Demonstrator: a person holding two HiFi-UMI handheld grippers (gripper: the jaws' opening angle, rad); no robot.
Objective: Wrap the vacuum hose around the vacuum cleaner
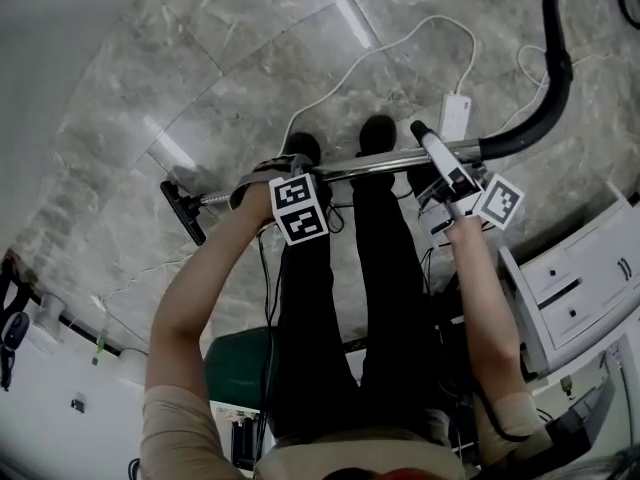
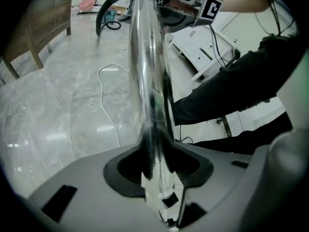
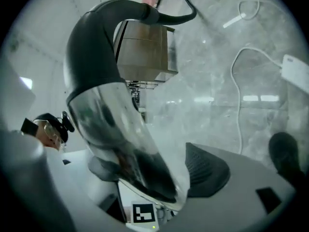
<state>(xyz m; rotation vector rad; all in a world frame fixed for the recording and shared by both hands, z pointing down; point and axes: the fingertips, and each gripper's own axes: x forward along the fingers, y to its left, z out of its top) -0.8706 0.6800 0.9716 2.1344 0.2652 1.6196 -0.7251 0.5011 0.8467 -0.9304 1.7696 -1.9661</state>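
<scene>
Two holds are wanted and I have only one. My left gripper (image 2: pixel 159 170) is clamped narrow on the chrome wand (image 2: pixel 147 81), which runs straight out from between its fingers (image 2: pixel 72 192) toward my right gripper (image 3: pixel 149 178). That one stands wide: the wand's handle end lies between its fingers, but the ribbed pad (image 3: pixel 207 170) stands clear of it, so I count nothing gripped there. Past the right fingertips the black hose (image 1: pixel 562 73) arcs up and away, and out beyond the left fingers the floor brush (image 1: pixel 183 211) hangs off the wand's other end. I cannot pick out the cleaner's body with any certainty. I judge the wand stiff, smooth and apt to slide or twist in the pads. The hose looks soft and springy and is likely to fight a coil, so I would take it just past its dark cuff. The white drawer unit (image 1: pixel 575 288) crowds the outer side of the right fingers. A power strip (image 1: pixel 455 116) and white cable (image 1: pixel 350 68) lie on the floor ahead of them. The floor beyond the left fingers looks open.
</scene>
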